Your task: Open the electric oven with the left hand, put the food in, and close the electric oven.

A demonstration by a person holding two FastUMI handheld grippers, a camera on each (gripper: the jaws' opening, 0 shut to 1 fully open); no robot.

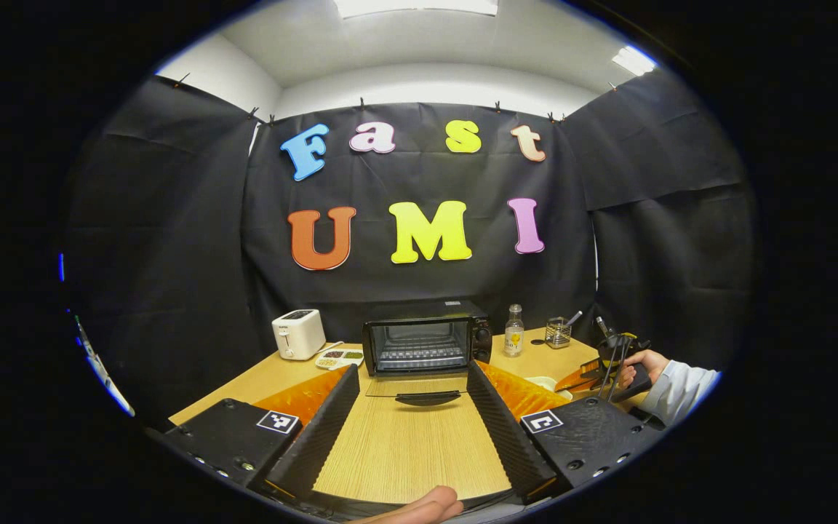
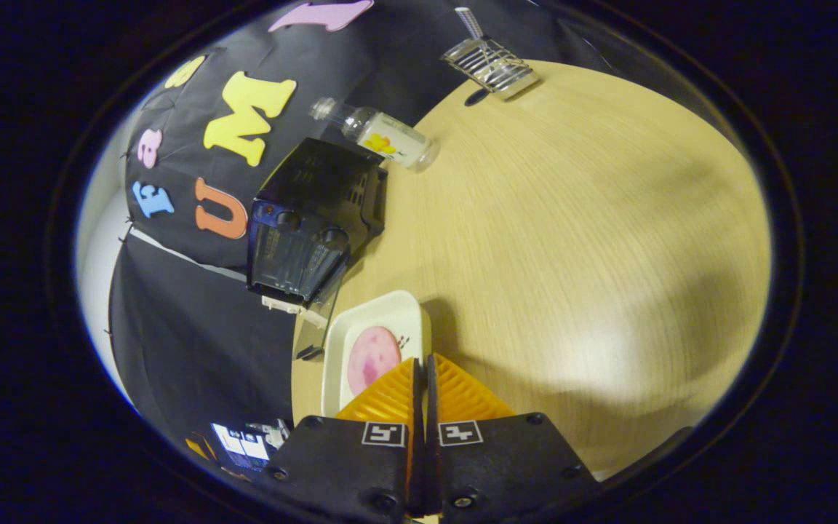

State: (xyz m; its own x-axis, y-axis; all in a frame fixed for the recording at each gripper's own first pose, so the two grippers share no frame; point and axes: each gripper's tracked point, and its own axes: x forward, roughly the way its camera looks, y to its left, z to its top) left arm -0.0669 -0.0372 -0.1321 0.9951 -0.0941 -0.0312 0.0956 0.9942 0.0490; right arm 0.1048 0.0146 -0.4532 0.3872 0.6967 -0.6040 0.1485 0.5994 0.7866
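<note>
Left tongs [image 1: 412, 407]: nearest to us in the left gripper view, spread wide, nothing between them; ribbed, wedge-shaped fingers [image 1: 321, 429] rise from blocky housings bearing square markers; a fingertip [image 1: 430, 503] of the holding hand is cut off at the bottom edge.
Surface [image 1: 404, 444]: pale wood grain, matte, running between the fingers toward the oven.
Oven door [image 1: 419, 389]: we see it dropped flat onto the surface, clear glass with a dark curved handle at its near edge.
Electric oven [image 1: 425, 338]: boxy and dark, cavity open with a wire rack inside; knobs down its right side, too small to read.
Right tongs [image 2: 423, 375]: in the right gripper view, pressed together with only a thin slit between ridged fingers; we see nothing pinched.
Plate [image 2: 372, 327]: white, rectangular with rounded corners, just beyond the right tongs' tips and near the oven door; its near end is hidden by the fingers.
Food [image 2: 373, 358]: round, flat, pink slice lying on the plate.
Toaster [image 1: 298, 333]: white, rounded, left of the oven.
Bottle [image 1: 513, 331]: clear, upright, right of the oven.
Wire holder [image 1: 558, 332]: small mesh container farther right, contents hard to make out.
</note>
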